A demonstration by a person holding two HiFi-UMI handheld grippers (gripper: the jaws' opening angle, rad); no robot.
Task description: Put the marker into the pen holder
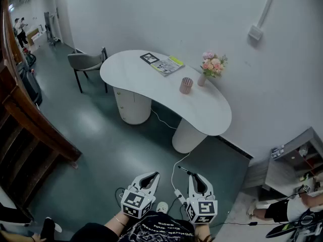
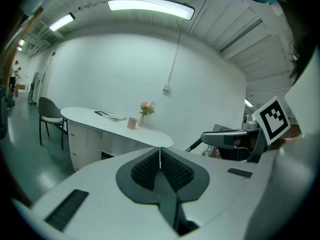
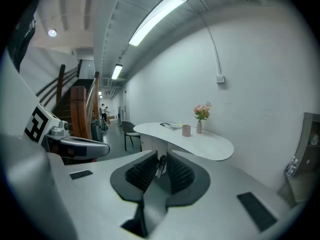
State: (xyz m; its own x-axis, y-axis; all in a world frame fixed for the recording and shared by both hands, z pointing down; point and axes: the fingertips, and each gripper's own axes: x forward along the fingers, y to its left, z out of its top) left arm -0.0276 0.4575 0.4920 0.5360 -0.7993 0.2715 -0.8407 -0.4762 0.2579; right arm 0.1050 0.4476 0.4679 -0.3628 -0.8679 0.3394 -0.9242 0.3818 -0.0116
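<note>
One white kidney-shaped desk [image 1: 151, 79] stands against the wall. It carries one pink ribbed pen holder [image 1: 186, 85], one small vase of pink flowers [image 1: 203, 77], one dark booklet [image 1: 149, 58] and one magazine with a yellow-green edge [image 1: 168, 65]. The pen holder sits just beside the vase, and the two printed pieces lie together near the far end. One grey chair [image 1: 86, 62] stands at that end of the desk.

There are two tongs, both held low and side by side in front of the person's body, well apart from the desk. Each points forward toward the desk and tilts a little downward, with its marker cube nearest the person.

The left tongs [image 1: 153, 176] are clenched with nothing between them, the ribbed pads meeting in a thin line in the left gripper view. The right tongs [image 1: 195, 176] are grasping one slim black marker [image 1: 183, 171], which sticks out past their tips toward the left tongs. In the right gripper view the marker [image 3: 160, 166] is pinched between the pads.
</note>
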